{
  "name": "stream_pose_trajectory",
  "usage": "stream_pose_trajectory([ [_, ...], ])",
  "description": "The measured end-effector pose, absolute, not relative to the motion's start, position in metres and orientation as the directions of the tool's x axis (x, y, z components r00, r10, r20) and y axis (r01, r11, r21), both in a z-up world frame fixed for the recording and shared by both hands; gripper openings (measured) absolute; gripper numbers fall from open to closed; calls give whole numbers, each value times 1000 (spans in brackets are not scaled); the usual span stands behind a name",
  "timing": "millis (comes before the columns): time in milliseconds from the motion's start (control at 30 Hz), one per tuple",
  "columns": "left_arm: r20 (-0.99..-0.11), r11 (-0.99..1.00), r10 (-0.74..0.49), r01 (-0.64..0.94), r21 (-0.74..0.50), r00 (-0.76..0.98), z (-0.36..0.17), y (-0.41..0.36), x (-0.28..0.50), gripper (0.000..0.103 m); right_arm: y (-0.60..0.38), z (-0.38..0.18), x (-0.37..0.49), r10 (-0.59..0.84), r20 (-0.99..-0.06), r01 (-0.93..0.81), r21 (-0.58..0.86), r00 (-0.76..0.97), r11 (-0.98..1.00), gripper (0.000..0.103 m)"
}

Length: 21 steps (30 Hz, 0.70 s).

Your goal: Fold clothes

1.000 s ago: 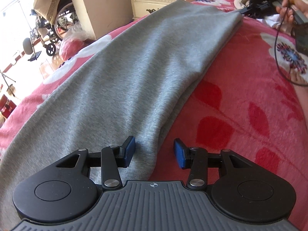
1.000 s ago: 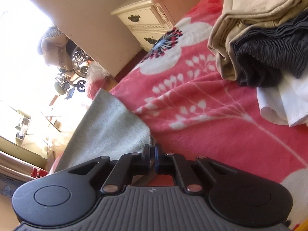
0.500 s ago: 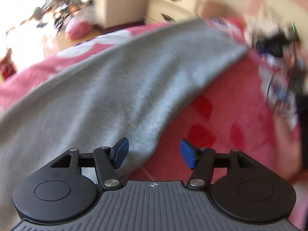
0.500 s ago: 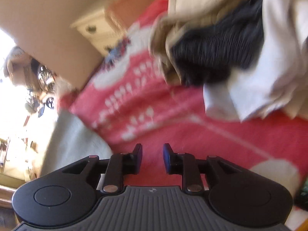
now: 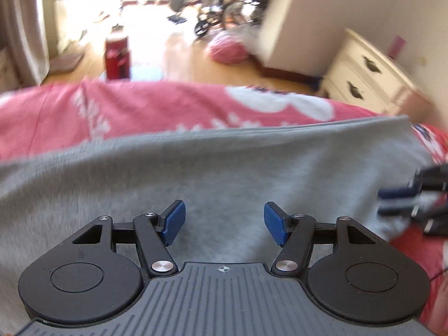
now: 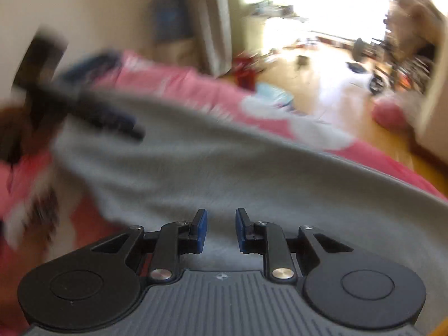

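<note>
A grey garment [image 5: 224, 165] lies folded lengthwise across a red floral bedspread [image 5: 140, 109]. My left gripper [image 5: 223, 222] hovers over the cloth with its blue pads wide apart and nothing between them. The right gripper's blurred fingers [image 5: 406, 193] enter that view at the right edge. In the right wrist view the same grey garment [image 6: 224, 173] fills the middle, and my right gripper [image 6: 221, 230] is open by a narrow gap above it. The left gripper [image 6: 84, 95] shows there as a dark blur at the garment's left end. Both views are motion-blurred.
Beyond the bed lies a wooden floor with a red container [image 5: 117, 56], a pink bag [image 5: 228, 50], a wheelchair [image 5: 232, 14] and a cream drawer chest [image 5: 372, 75]. A curtain [image 6: 218, 22] hangs by the bright window.
Both grippers swung round to face across the garment toward the floor. The right gripper let go of the garment's corner and opened slightly. The left gripper opened wider.
</note>
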<state>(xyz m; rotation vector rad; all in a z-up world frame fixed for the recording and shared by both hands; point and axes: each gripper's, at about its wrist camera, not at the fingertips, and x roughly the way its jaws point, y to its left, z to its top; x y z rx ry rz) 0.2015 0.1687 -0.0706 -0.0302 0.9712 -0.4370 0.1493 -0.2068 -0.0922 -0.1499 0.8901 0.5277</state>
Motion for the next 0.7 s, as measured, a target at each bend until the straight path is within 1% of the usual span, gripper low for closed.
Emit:
stream_pose_trajectory([
  [67, -782, 916, -383, 314, -251, 491, -76, 179, 204, 62, -192, -108, 151, 375, -794, -564, 50, 478, 825, 22],
  [133, -769, 909, -402, 316, -272, 497, -76, 184, 204, 62, -205, -103, 148, 371, -788, -545, 54, 492, 837, 22],
  [333, -758, 894, -430, 350, -281, 491, -78, 190, 201, 62, -245, -90, 139, 357, -768, -488, 67, 532, 870, 21],
  [367, -757, 893, -433, 348, -285, 490, -77, 191, 201, 62, -252, -88, 137, 354, -764, -478, 69, 539, 875, 23],
  [633, -755, 901, -427, 301, -312, 497, -78, 189, 204, 64, -305, -69, 124, 330, -737, -399, 89, 589, 913, 23],
  [700, -756, 903, -425, 293, -315, 498, -78, 189, 204, 64, -325, -67, 122, 283, -740, -340, 78, 611, 937, 22],
])
